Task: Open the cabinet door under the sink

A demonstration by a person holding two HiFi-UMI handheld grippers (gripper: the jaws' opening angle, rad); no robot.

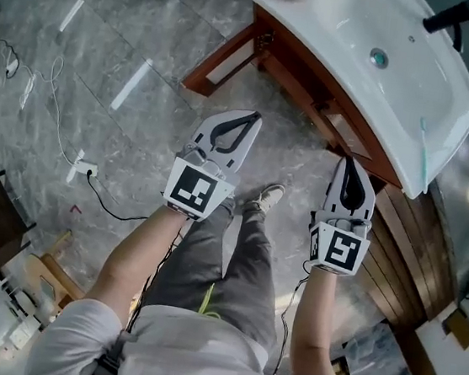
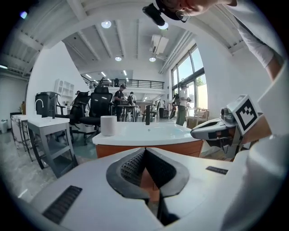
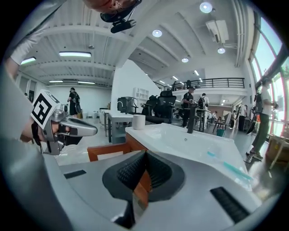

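Observation:
The white sink sits on a wooden cabinet. One cabinet door stands swung out to the left over the floor; in the right gripper view this door shows its pale inner panel. My left gripper hovers over the floor in front of the cabinet, its jaws shut with nothing between them. My right gripper hangs near the sink's front corner, also shut and empty. In the left gripper view the left gripper points at the cabinet front, apart from it. The right gripper touches nothing.
A white paper roll and a black faucet stand on the sink; a teal toothbrush lies on its rim. Cables and a power strip cross the marble floor at left. Wooden slats lie at right. My shoe stands between the grippers.

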